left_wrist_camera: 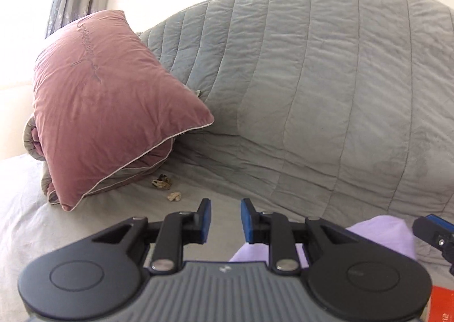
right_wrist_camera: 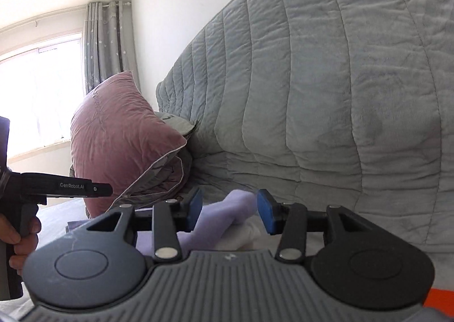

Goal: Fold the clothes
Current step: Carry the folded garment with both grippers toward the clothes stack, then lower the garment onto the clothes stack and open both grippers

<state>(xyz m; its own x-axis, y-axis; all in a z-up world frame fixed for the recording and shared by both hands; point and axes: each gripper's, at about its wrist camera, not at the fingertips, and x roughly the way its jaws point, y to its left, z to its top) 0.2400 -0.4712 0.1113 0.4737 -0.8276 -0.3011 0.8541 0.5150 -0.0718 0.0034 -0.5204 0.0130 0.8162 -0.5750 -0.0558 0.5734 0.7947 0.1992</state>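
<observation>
Both grippers hover low over the pale grey bed sheet, pointed toward the quilted grey-green bedspread that drapes up at the far side. The soft lilac garment lies on the sheet just ahead of them, bunched into a fold over something white.

The left gripper has its blue-padded fingers a little apart with nothing between them; the lilac cloth sits off to its right, mostly behind its own black linkage. The right gripper stands wider, its blue pads on either side of the raised lilac fold but not pressing it. That looks to me like a release or a fresh approach, with both tools kept level and close so either can take an edge.

A plump dusty-pink velvet pillow leans on a rolled grey quilt at the left, well clear of the work. Two small crumpled brownish scraps lie on the sheet near it; I cannot tell what they are.

Much is hidden. The garment's outline, its sleeves or hems, and how far it is folded are covered by the gripper bodies. In the right wrist view a person's hand grips the left tool's handle, cut off at the frame edge. An orange object shows only as a corner.
</observation>
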